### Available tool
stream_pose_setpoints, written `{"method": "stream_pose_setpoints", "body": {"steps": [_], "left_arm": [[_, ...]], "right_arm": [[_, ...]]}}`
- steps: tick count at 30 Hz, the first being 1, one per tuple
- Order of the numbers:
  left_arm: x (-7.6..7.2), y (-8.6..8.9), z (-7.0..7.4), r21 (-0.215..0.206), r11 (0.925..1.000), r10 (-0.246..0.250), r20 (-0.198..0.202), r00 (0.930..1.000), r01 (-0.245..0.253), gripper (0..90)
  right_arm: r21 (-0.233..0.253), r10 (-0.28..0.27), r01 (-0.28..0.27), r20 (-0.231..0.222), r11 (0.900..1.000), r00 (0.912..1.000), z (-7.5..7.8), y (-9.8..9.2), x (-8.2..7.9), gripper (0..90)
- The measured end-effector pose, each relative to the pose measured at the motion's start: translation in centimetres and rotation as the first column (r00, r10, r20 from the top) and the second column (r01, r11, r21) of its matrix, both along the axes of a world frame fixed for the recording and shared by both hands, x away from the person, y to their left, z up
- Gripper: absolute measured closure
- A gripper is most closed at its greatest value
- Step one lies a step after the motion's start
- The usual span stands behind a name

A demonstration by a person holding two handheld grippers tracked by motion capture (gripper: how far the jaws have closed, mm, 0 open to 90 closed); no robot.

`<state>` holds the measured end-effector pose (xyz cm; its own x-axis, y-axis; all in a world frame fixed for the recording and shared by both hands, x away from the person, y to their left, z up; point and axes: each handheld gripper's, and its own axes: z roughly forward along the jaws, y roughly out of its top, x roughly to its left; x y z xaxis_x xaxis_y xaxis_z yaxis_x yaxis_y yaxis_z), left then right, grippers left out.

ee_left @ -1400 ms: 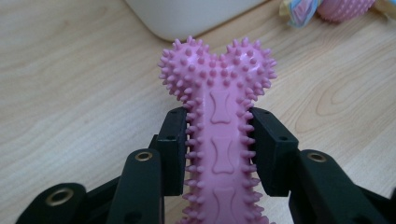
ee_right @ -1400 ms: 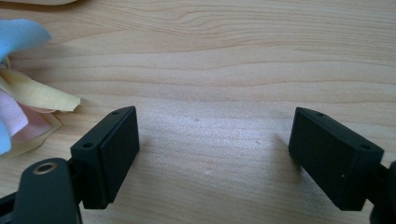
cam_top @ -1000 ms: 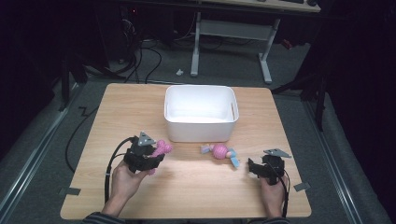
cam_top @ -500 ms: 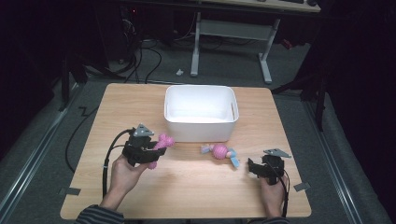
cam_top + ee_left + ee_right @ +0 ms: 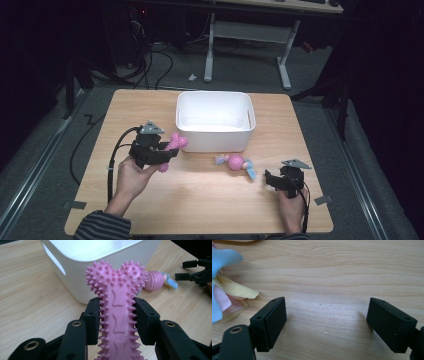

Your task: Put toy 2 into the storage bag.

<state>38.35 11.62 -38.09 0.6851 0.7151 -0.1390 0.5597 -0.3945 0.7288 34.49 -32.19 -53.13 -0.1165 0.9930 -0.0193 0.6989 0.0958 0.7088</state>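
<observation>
Pink spiky bone toy (image 5: pixel 117 305) is clamped by its shaft in your left gripper (image 5: pixel 159 150), lifted off the tabletop (image 5: pixel 200 200) and sitting just short of the white bin (image 5: pixel 215 120), near its front left corner. Watch that front wall: the knobbed head is close to it, and if you swing in low you'll likely clip the rim and twist the toy in the jaws. The rubber spikes look soft too, so the grip may let it pivot or slide if you tilt hard. Lift clear before you cross over.

Your right gripper (image 5: pixel 281 179) rests low over the wood with jaws spread wide and nothing between them, just beside the pink ball toy with cloth tails (image 5: pixel 235 162). Those loose tails (image 5: pixel 227 290) could snag a jaw if you drift left.

Pale wood-grain tabletop, smooth and bare otherwise. Room's dark: grey floor, cables (image 5: pixel 145 60) trailing behind, a white desk frame (image 5: pixel 247 37) beyond.
</observation>
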Motion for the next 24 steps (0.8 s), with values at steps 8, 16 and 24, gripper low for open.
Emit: {"method": "stream_pose_setpoints", "body": {"steps": [8,16,24], "left_arm": [[0.8,-0.6,1.3,-0.016,0.9995,-0.027,0.009,0.9996,0.027,59.2],[1.8,-1.8,2.8,-0.004,0.998,-0.062,0.019,0.9979,0.062,59.2],[2.6,-2.8,4.1,0.012,0.9965,-0.083,0.04,0.9958,0.082,59.2]], "right_arm": [[-0.004,0.005,-0.005,0.001,1.0,1.0,0.0,0.0,0.0,16.2],[-0.003,0.006,-0.006,0.002,1.0,1.0,0.0,0.0,0.0,16.2],[-0.003,0.006,-0.006,0.001,1.0,1.0,0.0,0.0,0.0,16.2]]}}
